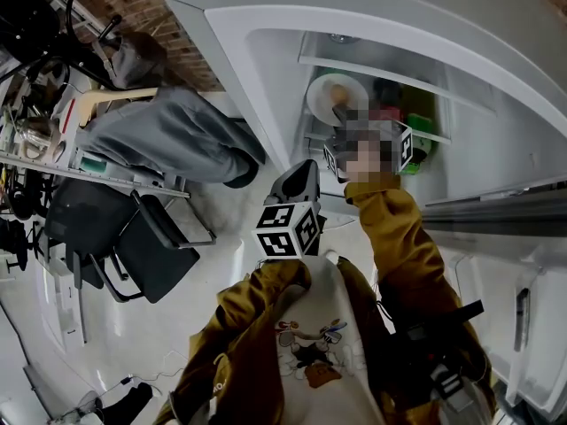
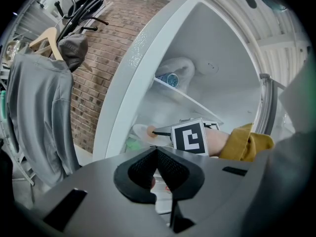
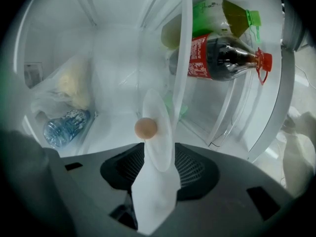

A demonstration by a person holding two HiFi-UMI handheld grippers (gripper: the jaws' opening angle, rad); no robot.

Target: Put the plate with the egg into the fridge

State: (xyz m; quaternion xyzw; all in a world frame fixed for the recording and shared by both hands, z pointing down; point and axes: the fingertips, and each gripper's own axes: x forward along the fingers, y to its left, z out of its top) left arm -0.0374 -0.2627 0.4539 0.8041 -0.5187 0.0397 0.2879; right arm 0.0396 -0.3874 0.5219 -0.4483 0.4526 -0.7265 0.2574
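A white plate [image 3: 159,132] with a brown egg [image 3: 146,128] on it is inside the open fridge [image 1: 257,51], at shelf level. In the head view the plate [image 1: 326,94] and egg [image 1: 337,93] lie just beyond my right gripper [image 1: 354,140]. In the right gripper view my right gripper [image 3: 159,154] has its jaws wide apart; the plate's near rim is between them and the pads do not press on it. My left gripper [image 2: 157,151] hangs back outside the fridge, shut and empty, below the right one in the head view [image 1: 297,180].
A cola bottle [image 3: 222,58] and a green-capped bottle [image 3: 222,11] lie in the compartment beside the plate. A water bottle [image 3: 66,127] and a plastic bag [image 3: 69,88] sit on the other side. The fridge door [image 1: 505,211] stands open at right. Grey clothes [image 1: 168,135] and a chair [image 1: 133,237] are left.
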